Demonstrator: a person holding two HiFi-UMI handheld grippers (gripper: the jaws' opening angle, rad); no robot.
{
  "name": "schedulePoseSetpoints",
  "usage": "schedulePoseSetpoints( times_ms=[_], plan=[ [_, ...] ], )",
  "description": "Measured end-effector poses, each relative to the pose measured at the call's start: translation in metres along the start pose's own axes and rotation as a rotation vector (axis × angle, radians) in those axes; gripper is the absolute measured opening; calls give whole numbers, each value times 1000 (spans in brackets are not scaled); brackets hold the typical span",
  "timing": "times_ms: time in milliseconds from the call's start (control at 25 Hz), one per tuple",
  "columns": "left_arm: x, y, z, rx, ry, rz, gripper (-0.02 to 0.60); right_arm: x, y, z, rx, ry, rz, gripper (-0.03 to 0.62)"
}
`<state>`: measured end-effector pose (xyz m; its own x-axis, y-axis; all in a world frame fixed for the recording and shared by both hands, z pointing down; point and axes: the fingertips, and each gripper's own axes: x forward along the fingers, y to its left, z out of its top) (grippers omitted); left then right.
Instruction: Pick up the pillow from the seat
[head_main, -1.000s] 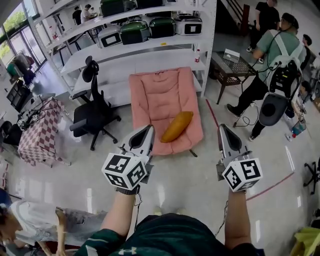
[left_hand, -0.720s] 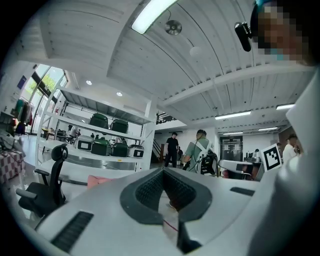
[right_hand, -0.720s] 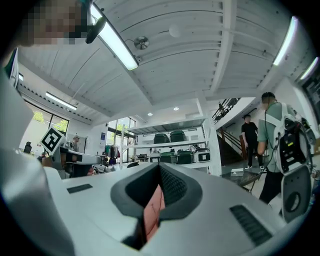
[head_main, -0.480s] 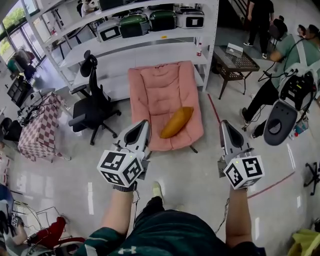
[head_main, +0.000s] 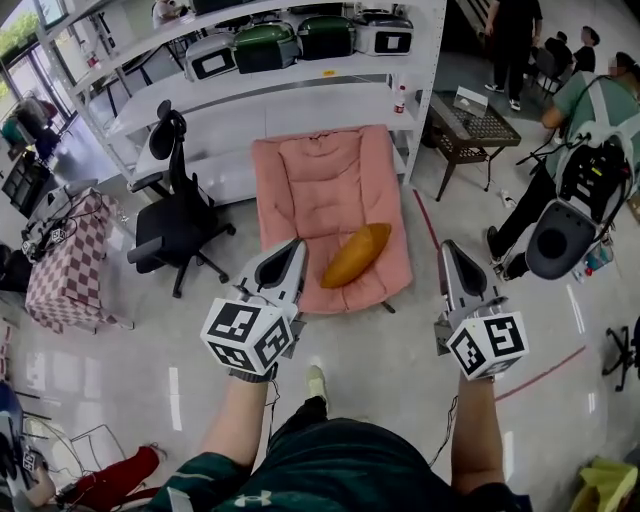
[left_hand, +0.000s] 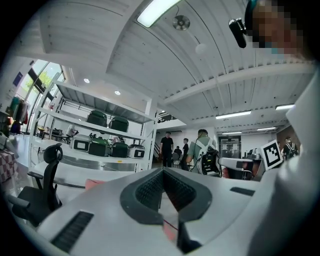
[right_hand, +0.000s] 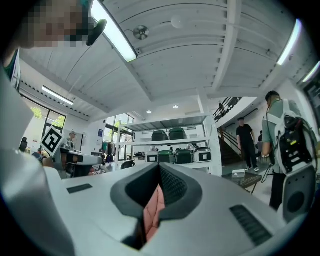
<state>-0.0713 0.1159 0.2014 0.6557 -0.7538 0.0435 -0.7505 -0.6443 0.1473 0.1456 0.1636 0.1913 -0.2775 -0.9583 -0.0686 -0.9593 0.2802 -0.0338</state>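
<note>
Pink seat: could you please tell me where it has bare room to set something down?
The pink seat is bare above and left of the orange pillow, which fills its lower right. The black chair crowds its left side.

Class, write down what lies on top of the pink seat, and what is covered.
An orange pillow lies slantwise on the pink seat, near its front right. Nothing else shows there. The left gripper covers the front left corner, so that cannot be checked.
</note>
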Motion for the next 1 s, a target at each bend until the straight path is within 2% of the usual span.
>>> schedulePoseSetpoints(
  times_ms=[440, 720, 1000],
  plan=[
    [66, 99, -6, -18, 18, -71, 0, 109, 12, -31, 2, 57, -52, 3],
    [96, 138, -28, -32, 49, -131, 0, 153, 19, -65, -3, 105, -96, 3],
    [126, 150, -54, -44, 71, -160, 0, 179, 8, -110, -27, 183, -106, 3]
  ],
)
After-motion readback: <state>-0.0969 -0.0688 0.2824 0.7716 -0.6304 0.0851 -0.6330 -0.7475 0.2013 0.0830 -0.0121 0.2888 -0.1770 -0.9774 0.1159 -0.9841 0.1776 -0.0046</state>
